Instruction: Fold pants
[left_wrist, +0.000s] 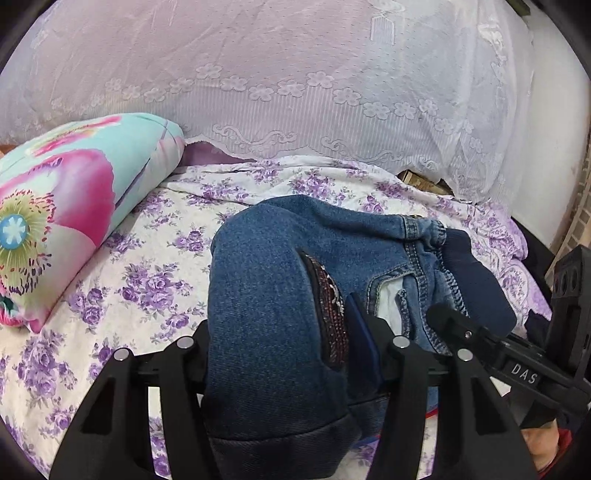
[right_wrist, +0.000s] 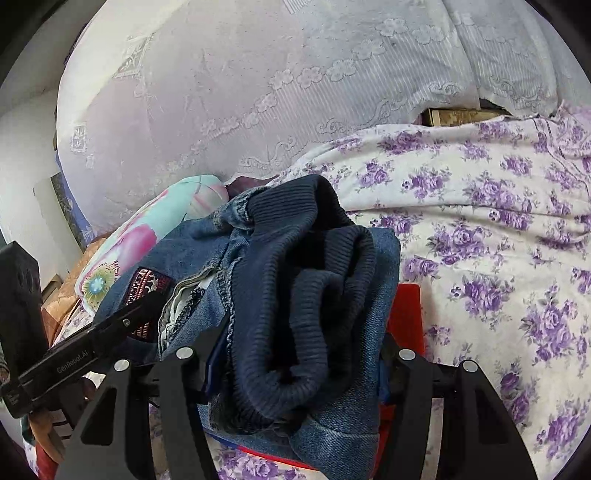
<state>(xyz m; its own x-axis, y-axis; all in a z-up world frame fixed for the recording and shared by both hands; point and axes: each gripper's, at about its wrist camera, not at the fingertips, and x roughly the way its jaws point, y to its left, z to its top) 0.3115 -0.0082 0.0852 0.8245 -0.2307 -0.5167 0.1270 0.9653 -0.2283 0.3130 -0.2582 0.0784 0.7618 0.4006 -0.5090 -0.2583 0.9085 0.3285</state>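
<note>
A pair of jeans (left_wrist: 273, 295), already doubled into a thick bundle, is being held over a bed (left_wrist: 147, 280) covered with a purple-flowered sheet. The jeans are the landmark here.

The left tool (left_wrist: 291, 343) is being kept at the near edge of the jeans, at the leg end, with denim filling the gap between its jaws; the jaws are part-way open and the cloth appears to be gripped. The right tool (right_wrist: 295, 354) is being kept at the near edge too, at the waist end, where the dark ribbed waistband (right_wrist: 303, 280) is bunched; its jaws are standing somewhat wider, and are packed with cloth that also seems gripped.

A flowered pillow (left_wrist: 74, 206) is lying left of the jeans, and a lace curtain (left_wrist: 295, 74) is hanging behind them. Something red (right_wrist: 406, 314) is showing under the jeans; what it is cannot be told.

Judged from this, a late fold is being laid down. Next, the bundle would need to be lowered flat onto the bed, the edges squared, and both grips released together.
</note>
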